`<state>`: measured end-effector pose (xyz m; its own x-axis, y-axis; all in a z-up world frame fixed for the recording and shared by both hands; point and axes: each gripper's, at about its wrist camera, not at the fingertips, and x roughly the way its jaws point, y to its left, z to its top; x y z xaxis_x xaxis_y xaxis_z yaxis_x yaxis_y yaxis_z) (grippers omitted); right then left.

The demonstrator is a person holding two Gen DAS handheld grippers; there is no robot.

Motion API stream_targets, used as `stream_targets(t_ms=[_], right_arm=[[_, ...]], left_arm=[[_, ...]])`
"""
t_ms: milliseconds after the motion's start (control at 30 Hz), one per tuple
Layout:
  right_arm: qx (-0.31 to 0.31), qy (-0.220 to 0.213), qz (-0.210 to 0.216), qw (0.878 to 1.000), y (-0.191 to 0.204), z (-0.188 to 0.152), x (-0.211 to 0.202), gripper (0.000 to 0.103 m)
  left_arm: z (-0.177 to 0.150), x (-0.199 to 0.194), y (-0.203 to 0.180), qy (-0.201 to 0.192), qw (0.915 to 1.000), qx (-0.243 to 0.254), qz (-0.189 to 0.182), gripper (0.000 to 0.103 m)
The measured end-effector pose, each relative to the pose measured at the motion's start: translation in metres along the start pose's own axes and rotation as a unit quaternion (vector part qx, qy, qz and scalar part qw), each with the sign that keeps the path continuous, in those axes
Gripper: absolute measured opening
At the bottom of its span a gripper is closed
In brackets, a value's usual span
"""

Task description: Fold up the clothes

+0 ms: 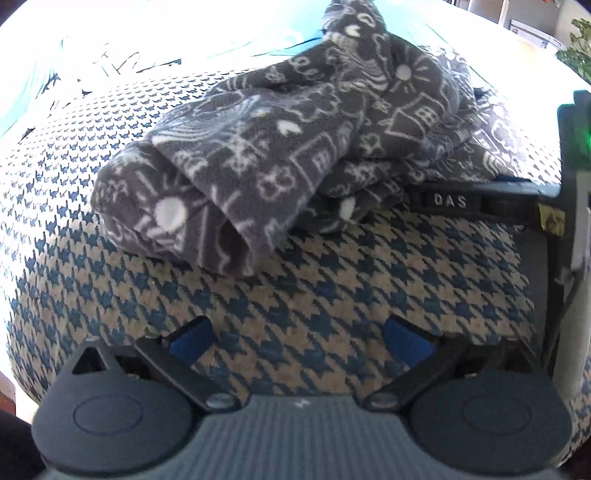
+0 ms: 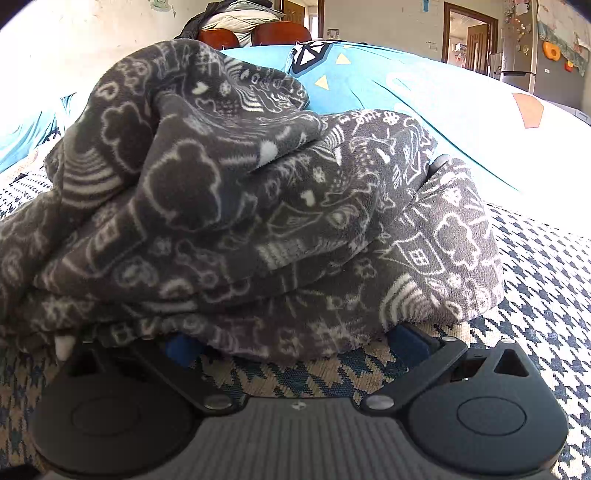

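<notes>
A grey fleece garment [image 1: 295,144] with white doodle print lies bunched in loose folds on a blue and beige houndstooth cloth [image 1: 295,295]. My left gripper [image 1: 299,339] is open and empty, a short way in front of the garment, its blue pads apart over the houndstooth cloth. In the right wrist view the same garment [image 2: 258,206] fills the frame. My right gripper [image 2: 295,341] is open, its blue pads [image 2: 406,338] pushed under the garment's near edge, which drapes over them. The right gripper's finger [image 1: 472,201] shows at the garment's right side in the left wrist view.
A bright blue sheet [image 2: 388,88] with triangle shapes covers the surface behind the garment. Wooden chair backs [image 2: 255,35] with bedding stand beyond it. Doorways [image 2: 469,37] and a fridge [image 2: 521,48] stand at the far right.
</notes>
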<state>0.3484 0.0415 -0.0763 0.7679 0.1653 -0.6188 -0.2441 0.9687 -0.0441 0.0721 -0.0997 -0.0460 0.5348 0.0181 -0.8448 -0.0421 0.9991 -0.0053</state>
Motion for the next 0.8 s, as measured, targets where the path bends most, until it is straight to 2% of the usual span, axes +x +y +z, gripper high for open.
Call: stream_targets(t_ms=[200,267,533,700,800], right_arm=[[0.000,0.000,0.000,1.000,0.000,-0.001,-0.001,0.103],[0.000,0.000,0.000,1.000,0.000,-0.002,-0.001,0.103],[0.000,0.000,0.000,1.000,0.000,-0.002,-0.001,0.103],[0.000,0.000,0.000,1.000,0.000,-0.002,-0.002,0.103],[0.000,0.000,0.000,1.000,0.000,-0.002,-0.002,0.103]], left_arm=[[0.000,0.007,-0.017,0.003,0.9999,0.003,0.010,0.103],[-0.012,0.001,-0.009,0.008,0.9999,0.004,0.010,0.103],[-0.019,-0.014,0.009,0.029,0.9996,-0.001,0.007,0.103],[-0.030,-0.042,0.032,0.025,0.9997,-0.003,0.005,0.103],[-0.031,-0.043,0.033,0.025,0.9997,-0.004,0.004,0.103]])
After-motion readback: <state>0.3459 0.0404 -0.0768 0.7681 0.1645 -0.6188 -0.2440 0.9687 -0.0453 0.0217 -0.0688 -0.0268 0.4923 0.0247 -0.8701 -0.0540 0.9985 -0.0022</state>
